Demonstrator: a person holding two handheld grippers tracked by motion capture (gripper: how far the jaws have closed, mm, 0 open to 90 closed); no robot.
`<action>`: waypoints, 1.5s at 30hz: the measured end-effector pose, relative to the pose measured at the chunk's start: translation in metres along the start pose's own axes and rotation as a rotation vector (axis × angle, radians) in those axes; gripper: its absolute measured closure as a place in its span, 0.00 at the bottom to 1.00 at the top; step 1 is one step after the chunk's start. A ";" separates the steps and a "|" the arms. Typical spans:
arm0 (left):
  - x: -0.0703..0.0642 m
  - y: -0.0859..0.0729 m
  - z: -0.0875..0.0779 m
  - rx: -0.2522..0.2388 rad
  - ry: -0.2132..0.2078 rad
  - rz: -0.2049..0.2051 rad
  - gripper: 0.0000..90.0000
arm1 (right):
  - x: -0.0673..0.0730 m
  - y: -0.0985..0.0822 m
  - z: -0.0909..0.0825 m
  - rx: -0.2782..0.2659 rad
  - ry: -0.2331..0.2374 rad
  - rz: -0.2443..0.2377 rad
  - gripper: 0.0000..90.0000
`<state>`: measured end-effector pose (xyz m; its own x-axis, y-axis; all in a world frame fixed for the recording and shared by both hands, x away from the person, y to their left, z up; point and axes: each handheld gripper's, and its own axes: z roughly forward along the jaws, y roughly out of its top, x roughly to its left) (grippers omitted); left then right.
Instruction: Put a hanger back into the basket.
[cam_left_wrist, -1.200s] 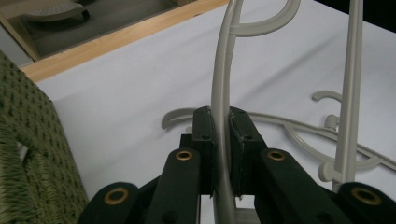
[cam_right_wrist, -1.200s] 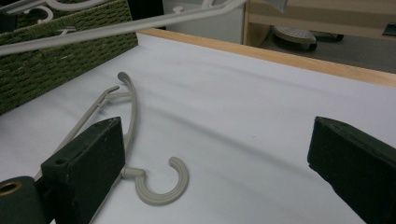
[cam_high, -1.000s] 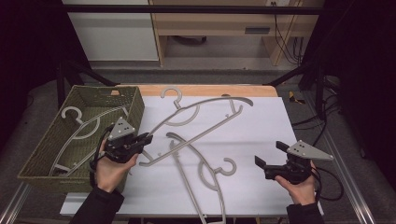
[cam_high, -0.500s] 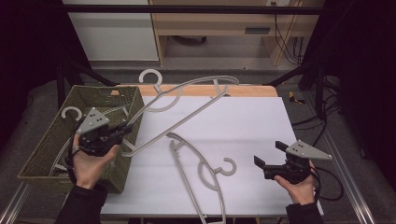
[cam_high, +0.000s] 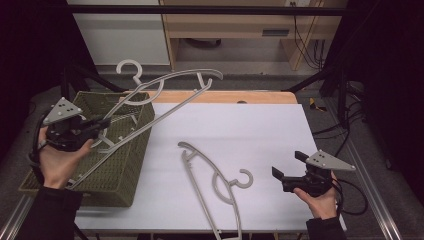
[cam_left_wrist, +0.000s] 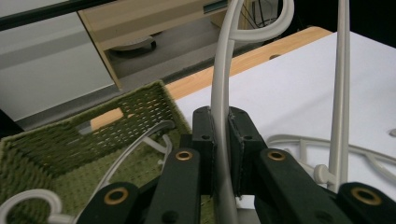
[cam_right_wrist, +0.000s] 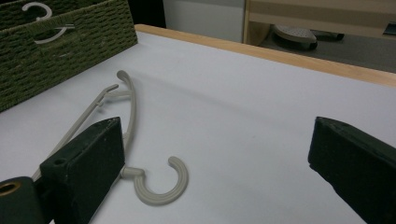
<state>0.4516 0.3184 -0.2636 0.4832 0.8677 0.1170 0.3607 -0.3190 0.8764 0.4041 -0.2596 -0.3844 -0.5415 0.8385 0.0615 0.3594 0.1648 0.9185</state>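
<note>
My left gripper (cam_high: 102, 122) is shut on a grey plastic hanger (cam_high: 190, 72), which hangs tilted in the air over the green woven basket (cam_high: 115, 170), hook up and far. In the left gripper view the pads (cam_left_wrist: 204, 140) press the hanger's rod (cam_left_wrist: 219, 93) from both sides. Another grey hanger (cam_left_wrist: 135, 140) lies inside the basket (cam_left_wrist: 46, 149). A further hanger (cam_high: 191, 172) lies flat on the white table (cam_high: 240, 130). My right gripper (cam_high: 285, 167) rests open near the front right, and that hanger's hook (cam_right_wrist: 159, 186) lies just ahead of its left jaw.
The basket stands at the table's left edge. A wooden strip (cam_high: 225, 96) runs along the far edge, with a wooden cabinet (cam_high: 225, 25) behind it. Dark frame bars and cables (cam_high: 330, 80) stand at the right. The basket's wall (cam_right_wrist: 60, 51) rises far left of my right gripper (cam_right_wrist: 217, 135).
My left gripper has carried the hanger up and to the left, from the table to above the basket. The right gripper and the hanger on the table have stayed put.
</note>
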 end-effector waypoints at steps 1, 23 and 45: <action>0.003 0.000 -0.001 0.004 0.003 0.001 0.91 | 0.000 0.000 0.000 -0.002 -0.001 0.001 0.04; 0.079 -0.060 -0.013 0.084 0.211 -0.085 0.91 | 0.000 -0.001 0.003 0.006 -0.001 0.005 0.04; 0.123 -0.113 -0.033 0.135 0.249 -0.107 0.91 | 0.000 -0.002 0.004 0.009 -0.003 0.002 0.04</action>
<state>0.4443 0.4735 -0.3326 0.2321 0.9606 0.1527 0.5101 -0.2539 0.8218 0.4064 -0.2579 -0.3872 -0.5385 0.8403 0.0623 0.3678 0.1678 0.9146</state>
